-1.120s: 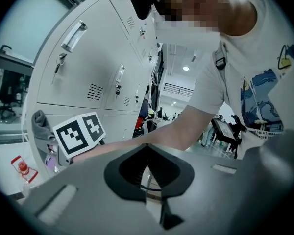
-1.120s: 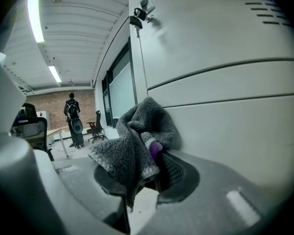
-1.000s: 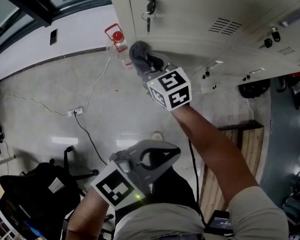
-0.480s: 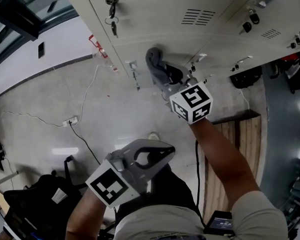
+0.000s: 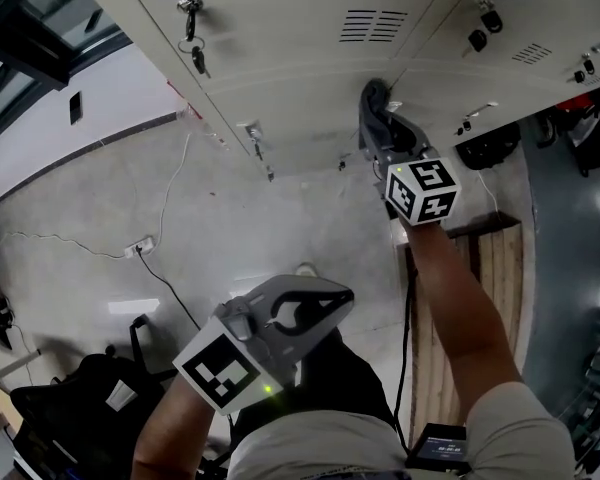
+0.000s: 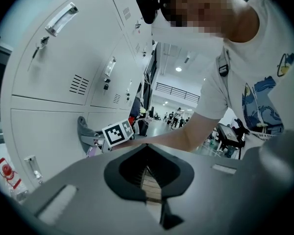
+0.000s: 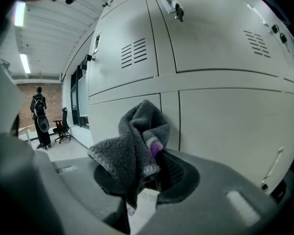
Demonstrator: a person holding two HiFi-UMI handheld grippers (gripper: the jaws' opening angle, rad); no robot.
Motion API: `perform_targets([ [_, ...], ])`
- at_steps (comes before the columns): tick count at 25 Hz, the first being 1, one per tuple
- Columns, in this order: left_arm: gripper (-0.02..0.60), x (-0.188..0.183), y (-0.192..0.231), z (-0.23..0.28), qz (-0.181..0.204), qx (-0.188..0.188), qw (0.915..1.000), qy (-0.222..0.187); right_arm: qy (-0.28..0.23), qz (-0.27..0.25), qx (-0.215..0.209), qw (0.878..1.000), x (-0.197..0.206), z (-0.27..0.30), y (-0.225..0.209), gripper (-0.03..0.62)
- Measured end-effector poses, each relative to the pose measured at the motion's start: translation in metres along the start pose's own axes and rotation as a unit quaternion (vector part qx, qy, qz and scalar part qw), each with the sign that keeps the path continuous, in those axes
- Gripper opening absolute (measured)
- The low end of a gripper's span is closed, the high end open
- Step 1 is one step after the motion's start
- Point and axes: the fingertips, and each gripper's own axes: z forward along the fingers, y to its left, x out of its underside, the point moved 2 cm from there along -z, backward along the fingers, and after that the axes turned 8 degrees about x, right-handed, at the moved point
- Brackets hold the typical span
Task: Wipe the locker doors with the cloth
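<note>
The left gripper (image 5: 325, 306) stays low in front of the person's body, in much the same spot as a second ago. The right gripper (image 5: 385, 140) has travelled rightward along the locker doors (image 5: 310, 78). A second ago it pressed the cloth (image 5: 372, 108) near the left end of the bank. Half a second ago it was under the vented door. Now it sits further right, at the vertical seam between two door columns. In the head view the lockers themselves have slid leftward, and the keys (image 5: 192, 53) hanging in a lock are now near the upper left corner.

In the left gripper view, the left gripper's (image 6: 148, 177) fingers are closed together, pads meeting along a narrow seam, with nothing between them. The same view shows the right gripper (image 6: 95, 140) off to the left, holding the cloth (image 6: 83, 131) against a lower door.

In the right gripper view, the right gripper's (image 7: 147, 173) fingers are clamped on the grey cloth (image 7: 132, 146). The cloth bunches up above the fingers and shows a small purple patch. Its upper fold lies against the pale locker doors (image 7: 225, 121), right at the vertical seam below the vented panels.
</note>
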Motion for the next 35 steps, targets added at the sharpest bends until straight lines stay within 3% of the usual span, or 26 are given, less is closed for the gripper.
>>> perform_targets([
  [6,0.004,0.003,-0.003,-0.003,0.002,-0.011,0.9999,0.007,0.012,0.007,-0.011,1.0,0.009,0.02,0.01,0.106],
  [25,0.004,0.011,-0.004,-0.028,-0.011,-0.037,0.9991,-0.018,0.023,-0.037,-0.139,0.989,0.009,0.073,0.163,0.104],
  [35,0.005,0.021,0.0,-0.046,-0.023,-0.048,0.9985,-0.015,0.043,-0.054,-0.182,0.981,0.018,0.093,0.216,0.104],
])
